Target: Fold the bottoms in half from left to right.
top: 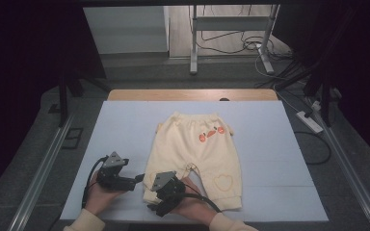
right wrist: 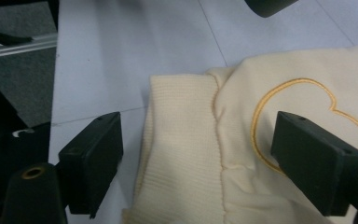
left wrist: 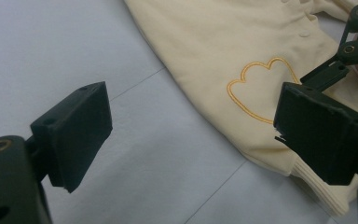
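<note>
While the pants lie flat on the mat, the right gripper straddles a leg cuff at 6 o'clock, jaws agape, not pinching. Left gripper at 8 o'clock, also wide, holding nothing.

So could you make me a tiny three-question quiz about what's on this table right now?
1. True or false: the right tool already pinches the cream baby trousers.
2. Which decoration sits near the waistband: A) carrots, B) stars, C) stripes?
3. What outlined shape is stitched on the trouser leg by the ribbed cuff?

Key: 1. False; its jaws stand open astride the cuff. 2. A. 3. A heart.
</note>
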`<act>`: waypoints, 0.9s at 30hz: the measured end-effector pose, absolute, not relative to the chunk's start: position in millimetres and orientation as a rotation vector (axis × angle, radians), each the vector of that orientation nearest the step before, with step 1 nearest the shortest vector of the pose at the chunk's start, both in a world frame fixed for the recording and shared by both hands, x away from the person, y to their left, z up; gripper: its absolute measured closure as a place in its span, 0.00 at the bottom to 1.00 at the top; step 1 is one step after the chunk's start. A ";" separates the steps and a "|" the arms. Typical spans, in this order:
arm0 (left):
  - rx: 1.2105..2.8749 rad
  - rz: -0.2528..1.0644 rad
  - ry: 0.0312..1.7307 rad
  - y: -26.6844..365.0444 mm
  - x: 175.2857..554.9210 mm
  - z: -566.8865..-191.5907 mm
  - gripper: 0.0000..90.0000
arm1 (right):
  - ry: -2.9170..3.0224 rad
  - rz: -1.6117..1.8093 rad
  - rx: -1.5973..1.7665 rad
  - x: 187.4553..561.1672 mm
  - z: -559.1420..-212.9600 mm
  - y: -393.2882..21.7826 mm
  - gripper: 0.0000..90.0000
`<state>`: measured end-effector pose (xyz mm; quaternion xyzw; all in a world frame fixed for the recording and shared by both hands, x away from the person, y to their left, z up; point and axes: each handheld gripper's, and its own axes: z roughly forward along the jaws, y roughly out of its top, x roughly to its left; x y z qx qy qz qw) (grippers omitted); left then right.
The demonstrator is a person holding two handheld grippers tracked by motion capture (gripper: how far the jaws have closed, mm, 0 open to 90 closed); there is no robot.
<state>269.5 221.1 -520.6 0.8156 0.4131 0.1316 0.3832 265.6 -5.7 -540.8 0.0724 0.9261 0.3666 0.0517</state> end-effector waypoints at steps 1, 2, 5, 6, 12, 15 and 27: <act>2.079 0.335 1.053 221.2 269.5 -520.6 0.12 | 2.816 1.115 0.221 265.4 -540.8 -5.7 0.20; 2.079 0.336 1.053 221.2 269.4 -520.5 0.12 | 2.814 1.116 0.226 265.4 -540.8 -5.9 0.21; 2.080 0.336 1.051 221.1 269.3 -520.6 0.12 | 2.805 1.114 0.235 266.0 -540.1 -6.7 0.26; 2.080 0.335 1.050 221.0 269.3 -520.6 0.12 | 2.802 1.112 0.236 266.2 -539.9 -7.0 0.28; 2.082 0.335 1.044 220.5 269.4 -520.5 0.12 | 2.789 1.086 0.208 267.8 -535.3 -11.4 0.53; 2.075 0.335 1.045 220.4 269.3 -519.8 0.12 | 2.770 1.069 0.184 266.4 -532.5 -13.6 0.72; 2.059 0.333 1.043 214.4 279.7 -514.5 0.12 | 2.781 1.172 0.251 270.1 -523.0 -23.7 0.85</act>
